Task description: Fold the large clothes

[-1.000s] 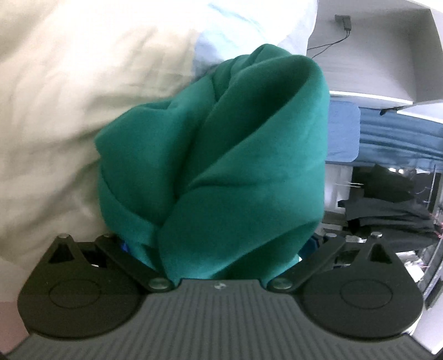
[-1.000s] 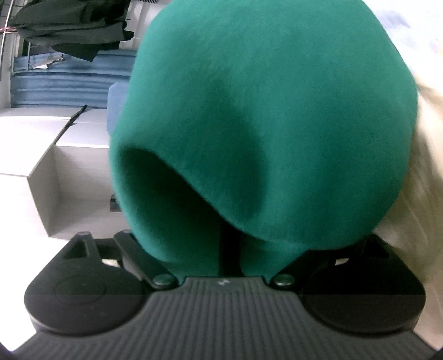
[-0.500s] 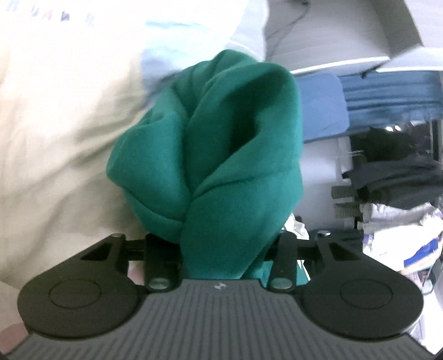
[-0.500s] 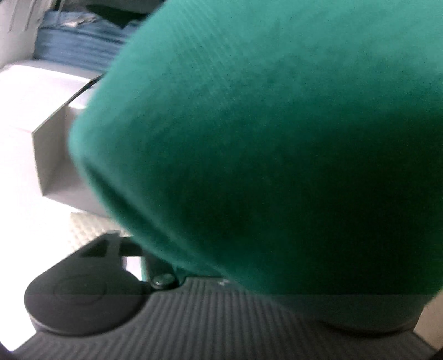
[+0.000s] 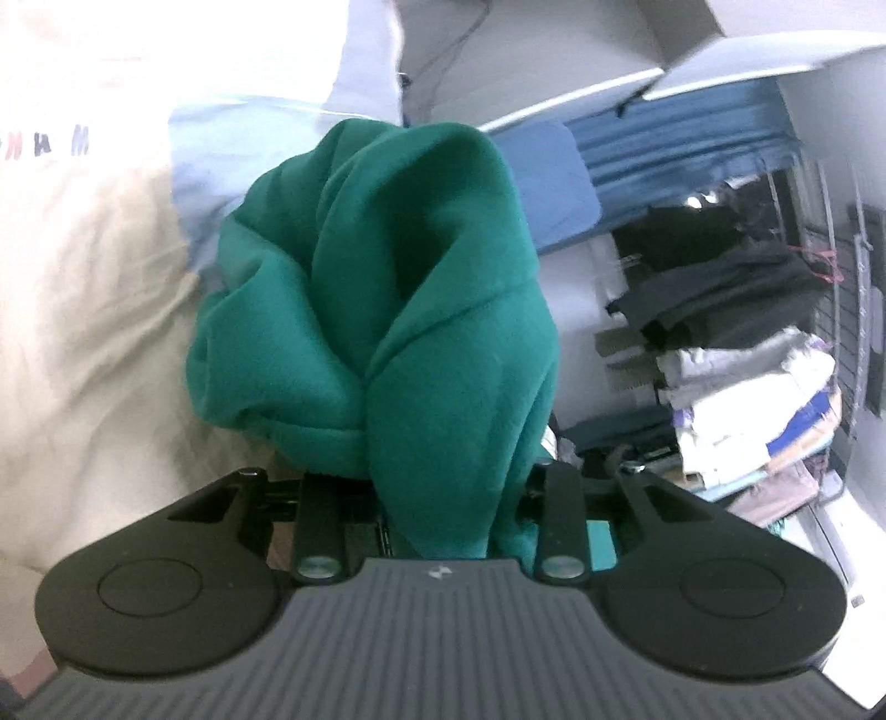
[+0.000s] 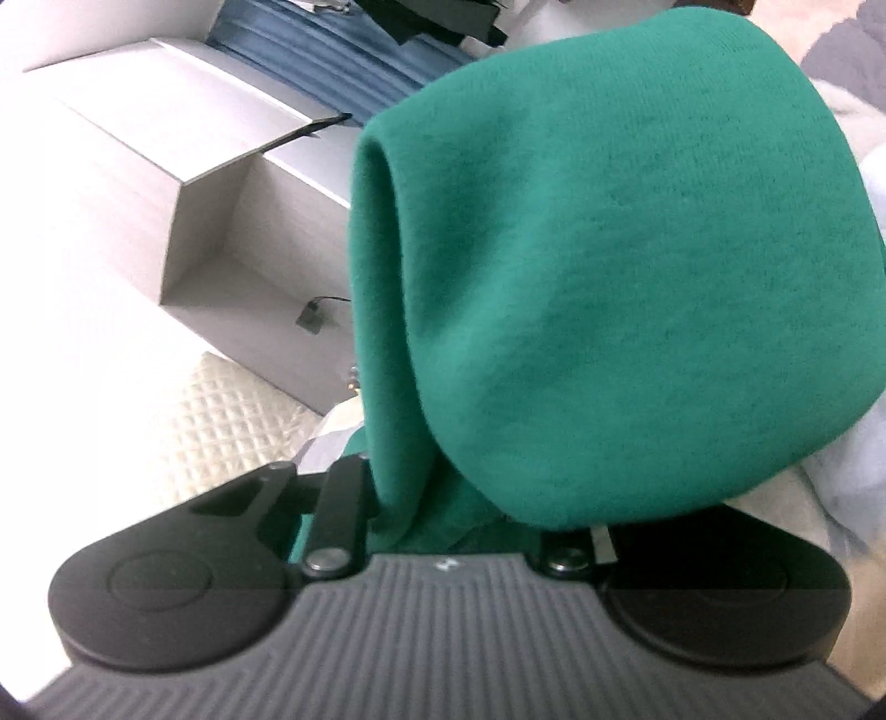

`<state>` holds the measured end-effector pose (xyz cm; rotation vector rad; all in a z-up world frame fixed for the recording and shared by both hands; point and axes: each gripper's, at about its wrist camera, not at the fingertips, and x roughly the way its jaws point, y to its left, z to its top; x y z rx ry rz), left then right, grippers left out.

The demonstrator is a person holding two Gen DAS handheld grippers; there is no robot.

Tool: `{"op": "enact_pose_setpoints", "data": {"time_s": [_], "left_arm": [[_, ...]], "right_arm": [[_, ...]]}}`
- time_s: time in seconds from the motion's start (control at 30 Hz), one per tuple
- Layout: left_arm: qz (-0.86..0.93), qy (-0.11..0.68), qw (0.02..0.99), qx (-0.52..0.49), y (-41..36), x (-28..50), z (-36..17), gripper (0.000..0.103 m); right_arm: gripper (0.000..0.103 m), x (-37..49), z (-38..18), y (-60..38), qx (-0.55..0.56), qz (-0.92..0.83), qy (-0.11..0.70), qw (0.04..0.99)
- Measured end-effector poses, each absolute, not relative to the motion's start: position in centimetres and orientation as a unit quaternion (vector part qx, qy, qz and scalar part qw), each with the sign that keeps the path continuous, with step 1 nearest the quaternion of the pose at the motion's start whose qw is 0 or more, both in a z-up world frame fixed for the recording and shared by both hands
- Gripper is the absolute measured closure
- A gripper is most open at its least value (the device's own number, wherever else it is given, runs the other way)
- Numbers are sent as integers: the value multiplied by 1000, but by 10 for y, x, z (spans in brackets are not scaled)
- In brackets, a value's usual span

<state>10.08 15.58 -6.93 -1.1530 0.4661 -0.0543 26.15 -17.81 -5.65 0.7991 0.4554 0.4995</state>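
Note:
A dark green garment (image 5: 387, 310) is bunched up in front of my left gripper (image 5: 437, 515), which is shut on it; the cloth hides the fingertips. In the right wrist view the same green garment (image 6: 637, 277) drapes in a big fold over my right gripper (image 6: 443, 515), which is shut on it too, with its fingertips hidden under the cloth. Both hold the garment lifted above the cream bedding (image 5: 83, 332).
A pale blue cloth (image 5: 243, 133) lies on the bedding behind the garment. White open boxes (image 6: 221, 232) and blue folded fabric (image 6: 343, 50) stand to the side. Stacks of dark and light clothes (image 5: 736, 332) fill shelves at the right.
Both grippers have swung with the garment: the left view turned toward the shelves and its linkage arms drew in, the right view tilted and the fold shifted right.

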Motion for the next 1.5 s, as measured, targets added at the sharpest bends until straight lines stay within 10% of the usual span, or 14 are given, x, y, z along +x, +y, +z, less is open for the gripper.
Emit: {"op": "enact_pose_setpoints", "data": {"time_s": [0.83, 1.5], "left_arm": [[-247, 229, 809, -482, -82, 99, 56, 64], [-301, 364, 779, -413, -273, 184, -83, 64]], "right_arm": [[73, 150, 86, -362, 324, 177, 74, 926], [74, 144, 5, -476, 356, 27, 102, 929]]}}
